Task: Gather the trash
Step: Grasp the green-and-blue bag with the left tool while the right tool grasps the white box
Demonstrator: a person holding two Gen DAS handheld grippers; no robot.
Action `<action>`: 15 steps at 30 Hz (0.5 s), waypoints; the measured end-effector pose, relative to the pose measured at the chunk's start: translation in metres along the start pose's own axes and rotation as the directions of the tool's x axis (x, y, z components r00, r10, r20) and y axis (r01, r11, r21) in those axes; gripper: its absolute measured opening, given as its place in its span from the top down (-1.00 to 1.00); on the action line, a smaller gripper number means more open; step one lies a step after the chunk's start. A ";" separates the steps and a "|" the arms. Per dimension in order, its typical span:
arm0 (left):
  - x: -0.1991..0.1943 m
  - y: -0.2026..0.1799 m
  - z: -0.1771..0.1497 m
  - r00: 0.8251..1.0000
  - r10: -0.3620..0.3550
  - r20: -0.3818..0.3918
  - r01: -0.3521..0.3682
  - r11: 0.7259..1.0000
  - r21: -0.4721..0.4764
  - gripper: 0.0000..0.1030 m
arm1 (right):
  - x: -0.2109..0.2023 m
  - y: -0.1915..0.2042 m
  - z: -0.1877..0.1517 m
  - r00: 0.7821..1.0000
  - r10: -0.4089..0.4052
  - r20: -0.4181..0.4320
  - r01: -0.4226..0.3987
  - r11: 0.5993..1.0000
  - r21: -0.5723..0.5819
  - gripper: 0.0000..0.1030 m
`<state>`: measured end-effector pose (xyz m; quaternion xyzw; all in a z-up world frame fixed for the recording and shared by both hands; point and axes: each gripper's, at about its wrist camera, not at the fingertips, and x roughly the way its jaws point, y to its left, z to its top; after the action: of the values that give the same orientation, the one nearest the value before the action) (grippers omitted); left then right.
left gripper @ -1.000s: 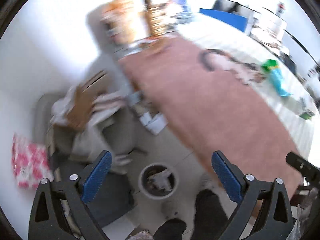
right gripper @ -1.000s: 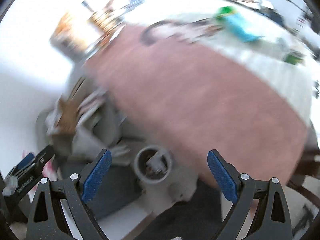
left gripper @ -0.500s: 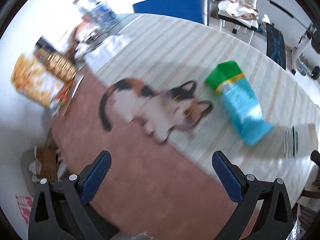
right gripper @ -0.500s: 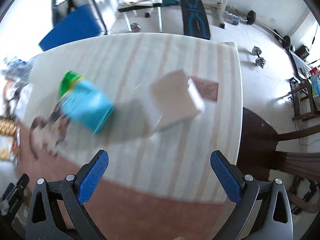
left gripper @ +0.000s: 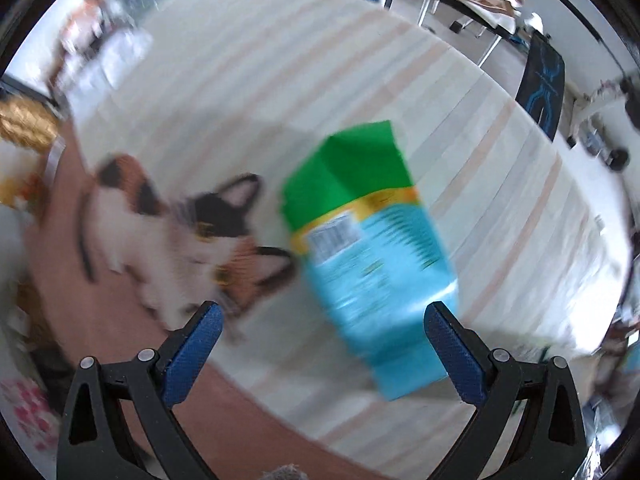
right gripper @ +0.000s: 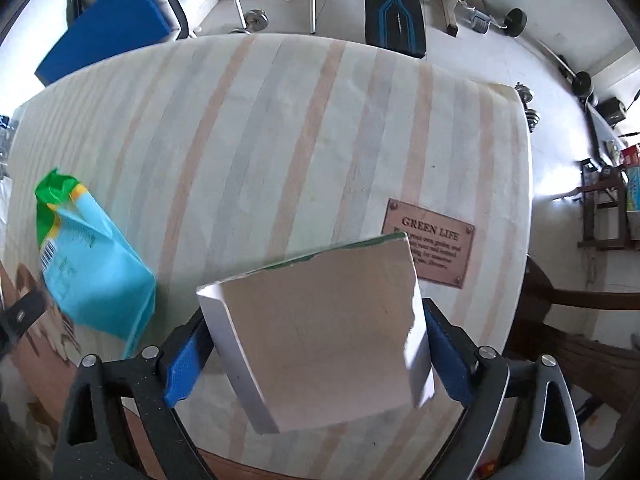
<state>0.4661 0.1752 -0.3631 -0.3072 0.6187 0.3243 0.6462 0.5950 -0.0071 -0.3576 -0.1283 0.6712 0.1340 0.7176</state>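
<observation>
A green and light-blue snack bag (left gripper: 368,248) lies on the striped tablecloth (left gripper: 500,184). My left gripper (left gripper: 320,340) is open just above and in front of it, the bag's near end between the blue pads. The bag also shows at the left of the right wrist view (right gripper: 88,264). A torn white cardboard box (right gripper: 320,340) lies on the cloth between the blue pads of my right gripper (right gripper: 316,356). The pads sit at its two sides; I cannot tell whether they press it.
A cat picture (left gripper: 176,236) is printed on the cloth beside the bag. A "GREEN LIFE" plaque (right gripper: 432,244) lies behind the box. Food packages (left gripper: 24,136) stand at the table's far left. A wooden chair (right gripper: 580,320), weight bench (right gripper: 392,4) and dumbbells stand beyond the table.
Both grippers swung up from the floor bin to the table, then came in close: the left over the snack bag, the right around the white box.
</observation>
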 end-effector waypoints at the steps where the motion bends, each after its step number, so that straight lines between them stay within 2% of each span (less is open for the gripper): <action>1: 0.005 -0.002 0.006 0.999 -0.028 -0.021 0.027 0.999 -0.028 -1.00 | -0.001 -0.002 0.003 1.000 -0.001 0.008 0.000 1.000 0.008 -0.77; 3: 0.017 -0.007 0.022 0.995 -0.079 -0.064 0.072 0.992 -0.099 -1.00 | -0.005 -0.009 0.014 0.999 -0.025 0.046 0.024 0.999 0.026 -0.75; 6: 0.036 -0.012 0.038 0.987 -0.107 -0.119 0.084 0.980 -0.178 -0.99 | -0.002 -0.020 0.028 0.999 -0.019 0.041 0.016 0.997 0.077 -0.75; 8: 0.046 -0.013 0.044 0.985 -0.098 -0.140 0.067 0.976 -0.208 -0.99 | -0.001 -0.026 0.035 0.999 -0.012 0.040 0.008 0.995 0.095 -0.76; 10: 0.053 -0.015 0.048 0.986 -0.071 -0.152 0.037 0.976 -0.215 -0.97 | -0.002 -0.025 0.041 0.999 -0.015 0.037 0.012 0.995 0.096 -0.76; 12: 0.056 -0.014 0.046 0.990 -0.044 -0.136 0.017 0.980 -0.199 -0.60 | -0.001 -0.024 0.045 0.999 -0.025 0.035 0.022 0.995 0.092 -0.76; 14: 0.053 -0.016 0.042 0.993 -0.046 -0.104 0.030 0.988 -0.154 -0.59 | -0.001 -0.021 0.046 0.999 -0.031 0.036 0.028 0.996 0.089 -0.76; 15: 0.051 -0.019 0.037 0.996 -0.033 -0.087 0.024 0.995 -0.099 -0.58 | 0.000 -0.021 0.047 0.999 -0.031 0.035 0.027 0.996 0.089 -0.76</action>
<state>0.5046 0.1958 -0.4124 -0.3614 0.6255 0.3311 0.6071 0.6467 -0.0094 -0.3540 -0.1038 0.6613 0.0961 0.7366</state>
